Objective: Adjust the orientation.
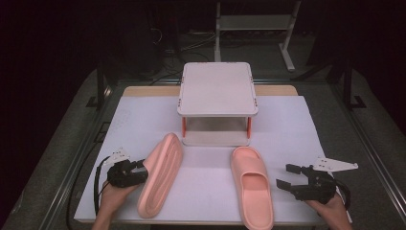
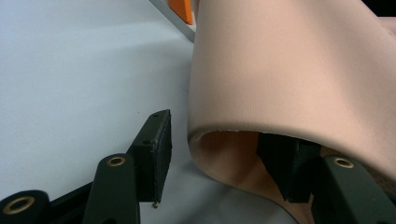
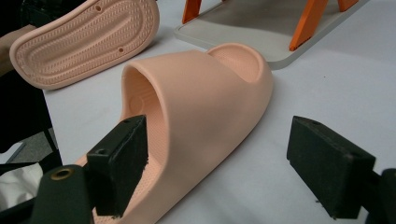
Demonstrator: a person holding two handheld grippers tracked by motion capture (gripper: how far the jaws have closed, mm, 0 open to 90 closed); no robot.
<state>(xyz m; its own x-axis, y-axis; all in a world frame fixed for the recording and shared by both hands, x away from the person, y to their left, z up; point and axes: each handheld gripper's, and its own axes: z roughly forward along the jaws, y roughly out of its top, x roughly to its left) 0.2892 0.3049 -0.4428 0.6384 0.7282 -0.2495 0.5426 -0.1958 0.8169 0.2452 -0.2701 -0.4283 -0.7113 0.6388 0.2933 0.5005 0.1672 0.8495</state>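
Over on the left side of the white table (image 1: 210, 143), the left gripper (image 1: 139, 167) has its jaws straddling the strap of the left pink slipper (image 1: 160, 175), which is tipped up on its edge with the ribbed sole showing. One jaw sits inside the strap, the other just outside, not quite pinching yet. Middle back is a small two-tier shelf with orange legs (image 1: 218, 103). Moving right, the right pink slipper (image 1: 252, 184) lies flat, sole down, and the right gripper (image 1: 286, 176) hangs spread wide just beside it. Looks like the grab stage; I'd guess next is clamping that strap, then lifting toward the shelf.
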